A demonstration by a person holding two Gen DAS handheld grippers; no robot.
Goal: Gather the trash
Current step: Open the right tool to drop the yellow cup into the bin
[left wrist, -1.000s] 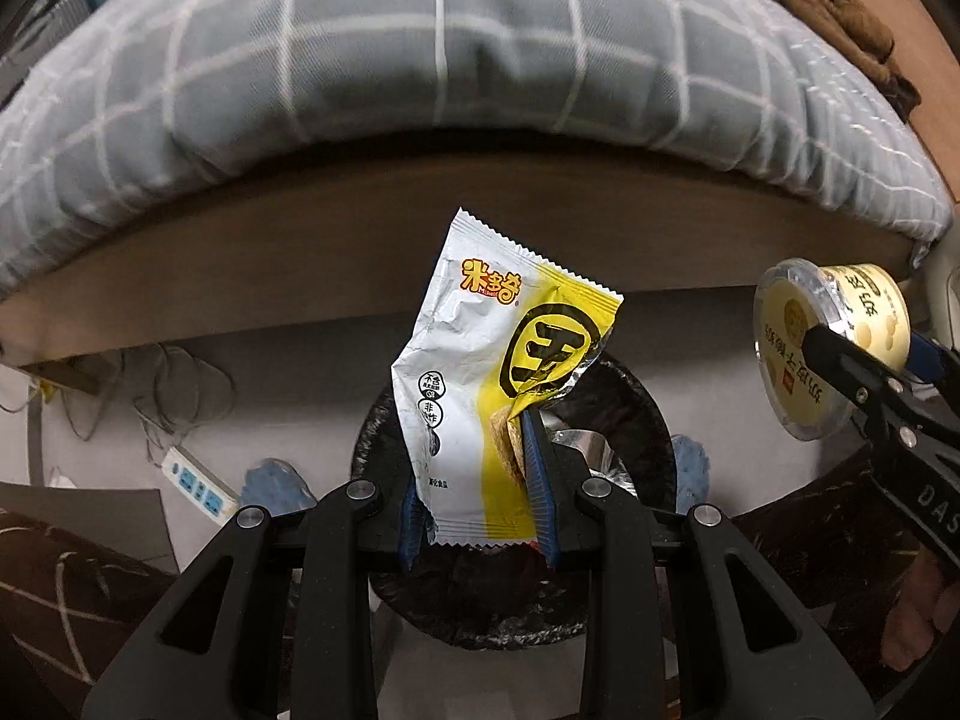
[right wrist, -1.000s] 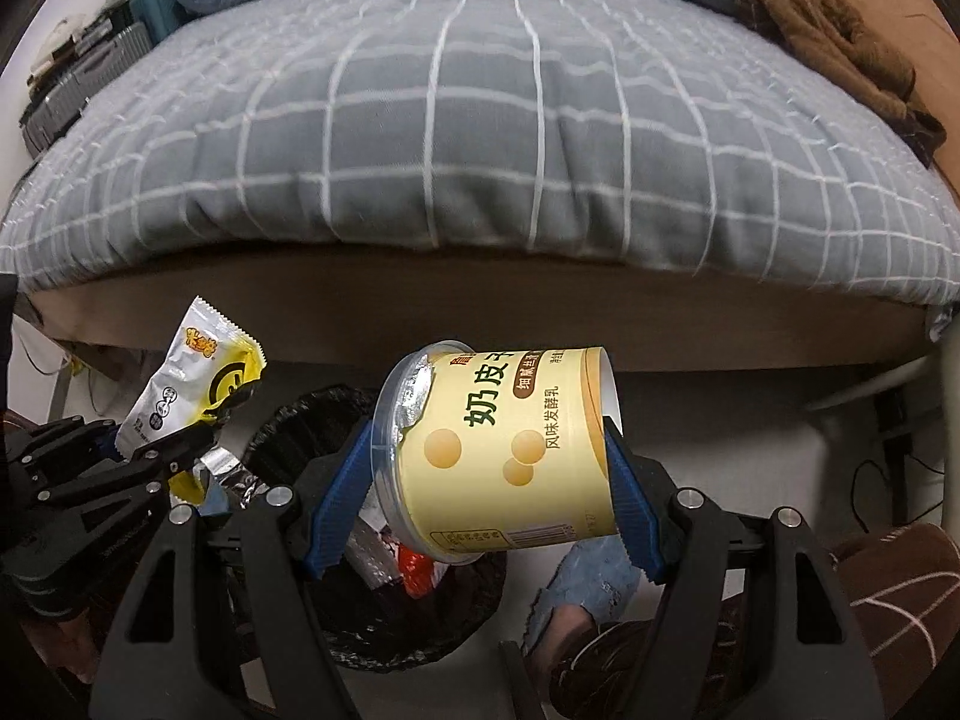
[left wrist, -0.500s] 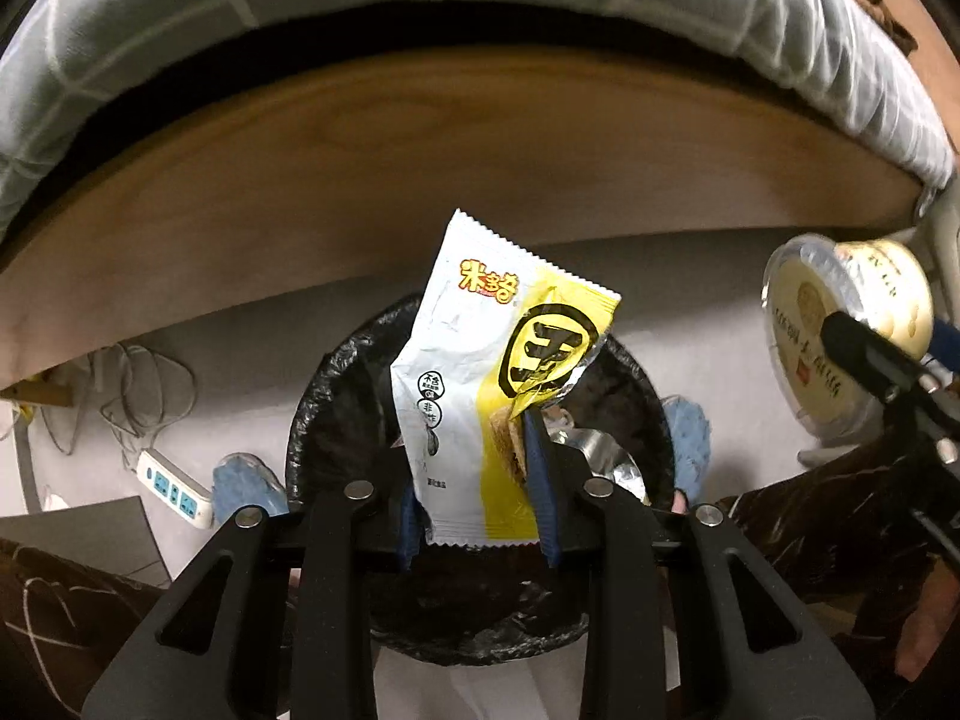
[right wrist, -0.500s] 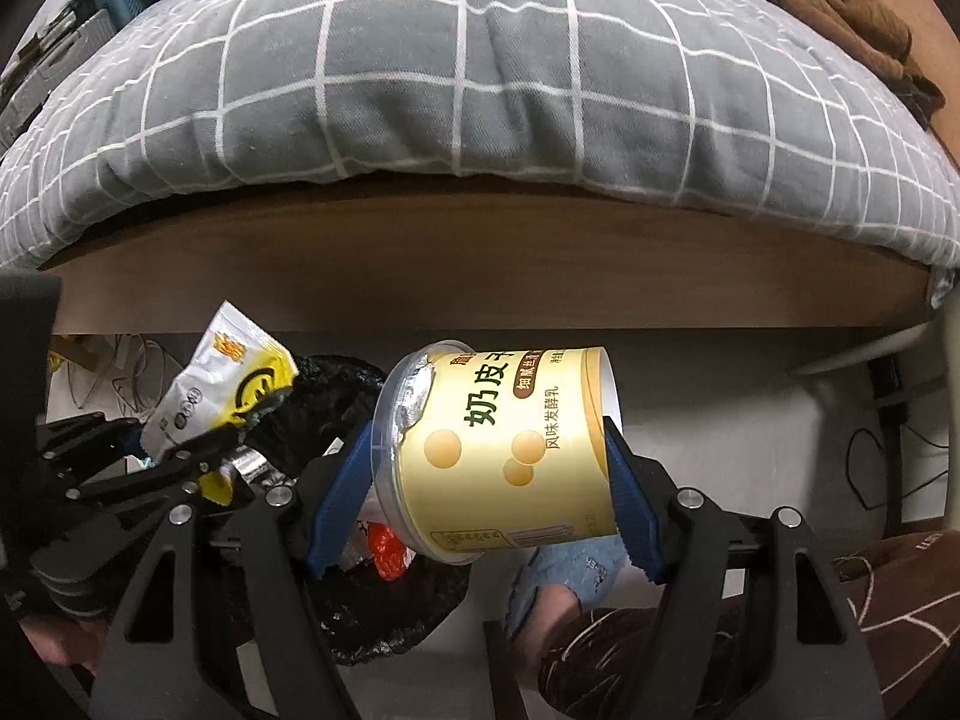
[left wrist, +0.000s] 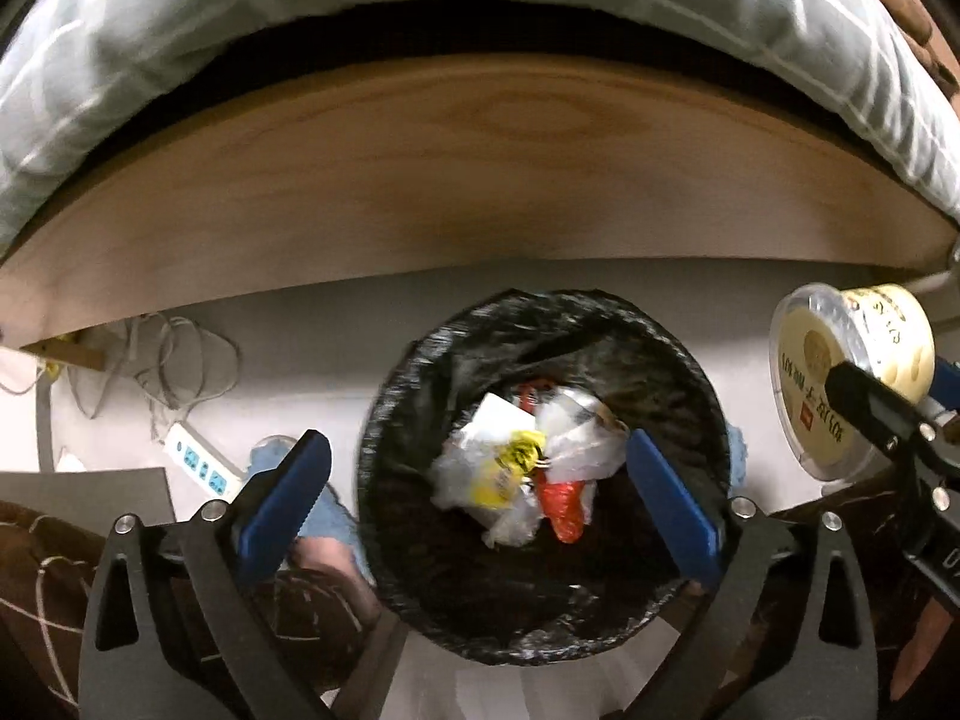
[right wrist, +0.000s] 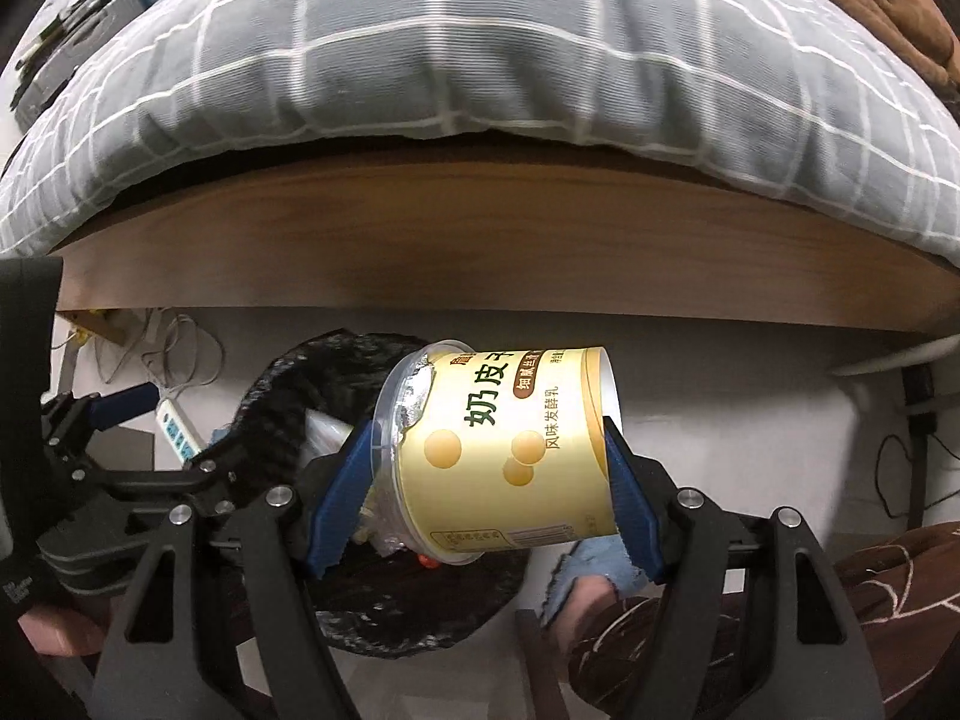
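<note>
My left gripper [left wrist: 480, 450] is open and empty, directly above a round bin lined with a black bag [left wrist: 402, 372]. The white and yellow snack wrapper [left wrist: 504, 468] lies inside the bin among white plastic and a red scrap. My right gripper [right wrist: 489, 468] is shut on a yellow yogurt cup [right wrist: 510, 444], held on its side with torn foil at its mouth, just right of the bin [right wrist: 282, 396]. The cup also shows in the left wrist view [left wrist: 852, 372] at the right edge.
A wooden bed frame [left wrist: 480, 180] with a grey checked duvet [right wrist: 480, 48] runs across the back. A white power strip [left wrist: 198, 462] and cables lie on the floor left of the bin. Blue slippers [right wrist: 600, 570] and brown patterned trousers sit close by.
My left gripper has opened and the snack wrapper has dropped into the bin. The left gripper has also moved lower over the bin. The right gripper still holds the cup.
</note>
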